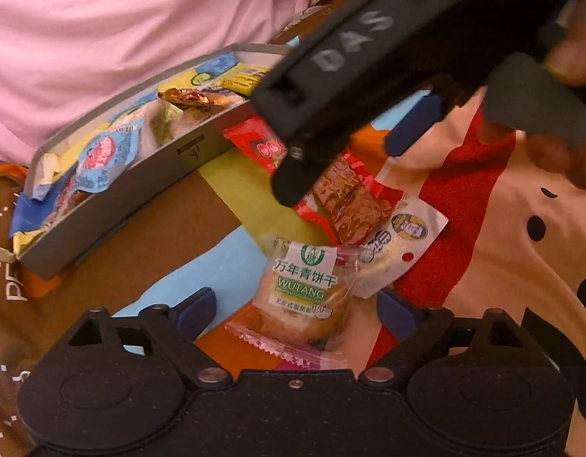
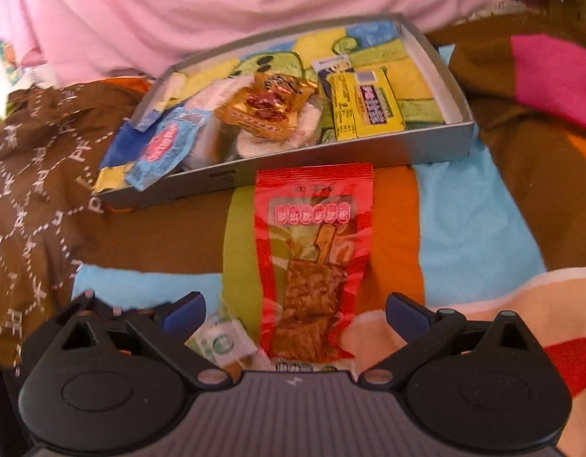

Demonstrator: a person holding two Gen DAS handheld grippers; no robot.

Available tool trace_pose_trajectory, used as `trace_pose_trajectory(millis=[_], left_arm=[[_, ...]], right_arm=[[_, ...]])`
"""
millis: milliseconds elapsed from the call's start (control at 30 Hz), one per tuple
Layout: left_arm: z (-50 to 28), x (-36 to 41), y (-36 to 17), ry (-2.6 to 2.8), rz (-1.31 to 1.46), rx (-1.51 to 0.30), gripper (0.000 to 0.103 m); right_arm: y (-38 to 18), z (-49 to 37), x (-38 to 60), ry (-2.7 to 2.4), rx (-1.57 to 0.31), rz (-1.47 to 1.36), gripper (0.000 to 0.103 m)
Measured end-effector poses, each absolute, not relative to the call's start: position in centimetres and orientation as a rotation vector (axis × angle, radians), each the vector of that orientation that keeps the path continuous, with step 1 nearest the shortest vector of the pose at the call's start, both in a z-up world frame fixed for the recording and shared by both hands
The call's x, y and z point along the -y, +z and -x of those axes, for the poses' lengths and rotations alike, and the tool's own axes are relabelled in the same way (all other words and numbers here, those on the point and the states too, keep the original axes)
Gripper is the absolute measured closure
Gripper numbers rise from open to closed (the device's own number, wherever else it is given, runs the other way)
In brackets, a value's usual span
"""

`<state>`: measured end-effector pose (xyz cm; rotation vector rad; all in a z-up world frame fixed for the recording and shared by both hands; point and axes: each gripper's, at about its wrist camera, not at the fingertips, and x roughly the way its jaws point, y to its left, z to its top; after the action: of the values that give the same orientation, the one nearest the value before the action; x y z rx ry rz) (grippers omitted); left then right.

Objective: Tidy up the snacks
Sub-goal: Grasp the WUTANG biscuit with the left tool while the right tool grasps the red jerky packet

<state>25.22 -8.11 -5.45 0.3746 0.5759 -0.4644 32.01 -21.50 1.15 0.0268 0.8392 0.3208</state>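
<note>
A grey box [image 2: 331, 154] holds several snacks, among them a gold packet [image 2: 266, 108], a blue packet [image 2: 165, 144] and yellow packs [image 2: 363, 110]. A red pack [image 2: 316, 251] of brown tofu lies on the cloth in front of the box, its near end between the wide-apart fingers of my right gripper [image 2: 297, 314], which is open. In the left wrist view my left gripper [image 1: 297, 308] is open around a clear-wrapped WUTANG biscuit [image 1: 304, 297] without touching it. A silver-white packet [image 1: 399, 243] lies beside the red pack [image 1: 342, 198]. The right gripper [image 1: 350, 156] hangs over the red pack.
All of this sits on a patchwork cloth [image 2: 472, 221] of brown, light blue, orange and green. A person in pink clothing [image 2: 216, 7] is close behind the box. A hand [image 1: 571, 57] holds the right gripper at the upper right.
</note>
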Motion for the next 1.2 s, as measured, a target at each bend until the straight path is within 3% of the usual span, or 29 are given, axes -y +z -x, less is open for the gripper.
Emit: trace_pose_trajectory(millis=[167, 267, 433, 633, 967, 1200], left_arm=[[-25.0, 7.5, -5.3, -0.475, -0.332, -0.594, 0.035], [-25.4, 6.9, -5.1, -0.455, -0.269, -0.622, 0.043], [-25.3, 4.7, -4.7, -0.367, -0.117, -0.693, 0.044], [-23.1, 1.8, -4.5, -0.236, 0.064, -0.756, 0.044], [-18.1, -2.7, -4.8, -0.105, 0.226, -0.783, 0.044], [-18.0, -2.6, -4.9, -0.109, 0.219, -0.789, 0.044]], right_arm=[[0.1, -33.4, 20.4, 0.224, -0.871, -0.012, 0.007], [-0.5, -33.7, 20.4, 0.167, -0.866, -0.011, 0.017], [-0.6, -33.1, 20.7, 0.159, -0.848, 0.015, 0.029], [-0.9, -31.6, 20.8, 0.202, -0.857, 0.029, 0.033], [-2.4, -25.4, 18.6, 0.371, -0.884, 0.146, 0.033], [-3.0, -21.7, 17.0, 0.407, -0.821, 0.257, 0.024]])
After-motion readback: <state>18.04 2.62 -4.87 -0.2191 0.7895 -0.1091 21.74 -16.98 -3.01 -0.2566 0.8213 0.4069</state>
